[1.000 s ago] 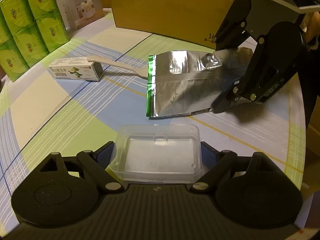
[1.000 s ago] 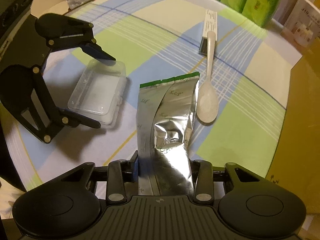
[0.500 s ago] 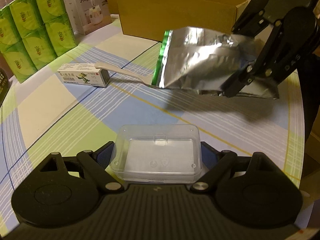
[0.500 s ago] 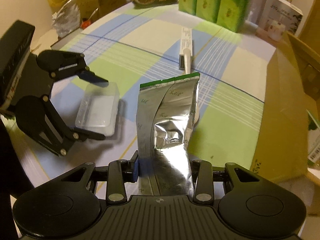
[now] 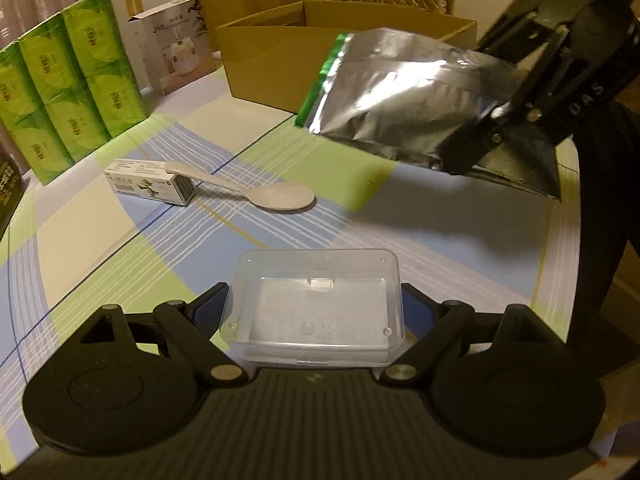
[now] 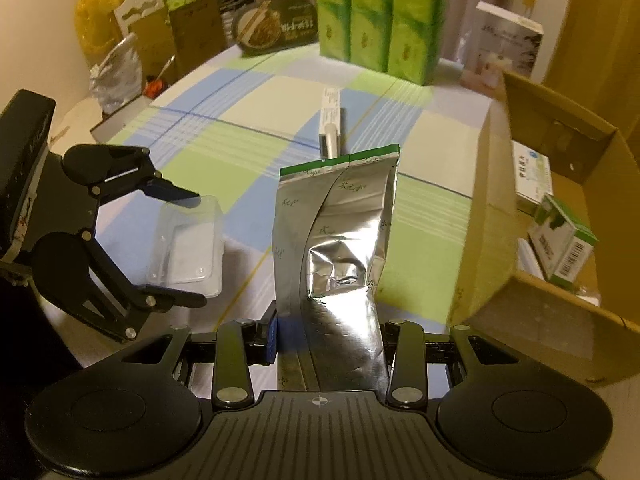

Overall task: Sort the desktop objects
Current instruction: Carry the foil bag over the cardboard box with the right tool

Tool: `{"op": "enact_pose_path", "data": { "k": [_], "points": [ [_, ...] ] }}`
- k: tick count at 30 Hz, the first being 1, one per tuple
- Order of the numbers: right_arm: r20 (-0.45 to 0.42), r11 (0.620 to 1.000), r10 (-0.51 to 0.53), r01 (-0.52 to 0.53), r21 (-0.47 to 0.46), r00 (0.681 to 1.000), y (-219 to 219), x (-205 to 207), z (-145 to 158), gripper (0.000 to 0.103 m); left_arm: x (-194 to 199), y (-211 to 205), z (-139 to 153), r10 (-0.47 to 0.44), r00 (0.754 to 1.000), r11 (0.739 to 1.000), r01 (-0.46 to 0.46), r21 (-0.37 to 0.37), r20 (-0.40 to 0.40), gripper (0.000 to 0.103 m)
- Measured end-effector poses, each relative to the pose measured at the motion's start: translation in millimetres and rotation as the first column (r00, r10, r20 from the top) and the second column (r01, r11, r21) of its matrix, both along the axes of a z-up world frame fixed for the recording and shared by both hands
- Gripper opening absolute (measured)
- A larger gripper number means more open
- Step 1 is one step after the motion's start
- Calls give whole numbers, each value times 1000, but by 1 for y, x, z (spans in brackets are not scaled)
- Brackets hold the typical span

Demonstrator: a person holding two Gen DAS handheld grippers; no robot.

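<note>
My left gripper (image 5: 314,300) is shut on a clear plastic box (image 5: 316,312) and holds it just above the checked tablecloth. The right wrist view shows that gripper (image 6: 192,246) and the clear box (image 6: 188,246) at the left. My right gripper (image 6: 328,332) is shut on a silver foil pouch (image 6: 340,220) with a green top edge, raised in the air beside the open cardboard box (image 6: 492,220). In the left wrist view the pouch (image 5: 400,92) hangs in front of the cardboard box (image 5: 272,60). A white spoon (image 5: 256,194) lies on the cloth, its handle on a small carton (image 5: 148,182).
Green tissue packs (image 5: 68,88) and a white product box (image 5: 176,44) stand at the table's far side. The cardboard box holds several small cartons (image 6: 560,240). A noodle bowl (image 6: 276,28) and bags sit at the far left edge.
My right gripper has lifted the foil pouch off the cloth and carried it up towards the cardboard box, uncovering the spoon's bowl. My left gripper has risen a little with the clear box.
</note>
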State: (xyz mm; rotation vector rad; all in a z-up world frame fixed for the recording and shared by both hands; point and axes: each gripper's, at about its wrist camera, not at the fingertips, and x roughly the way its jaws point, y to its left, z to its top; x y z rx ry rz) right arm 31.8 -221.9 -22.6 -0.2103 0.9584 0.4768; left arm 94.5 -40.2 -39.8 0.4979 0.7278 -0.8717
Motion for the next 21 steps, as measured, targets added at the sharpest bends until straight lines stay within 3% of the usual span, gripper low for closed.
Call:
{"op": "enact_pose_path", "data": {
  "k": [21],
  "points": [
    [130, 993, -83, 71, 99, 988, -56, -37, 49, 36, -39, -66, 75, 2, 997, 1000, -5, 29, 80, 86]
  ]
}}
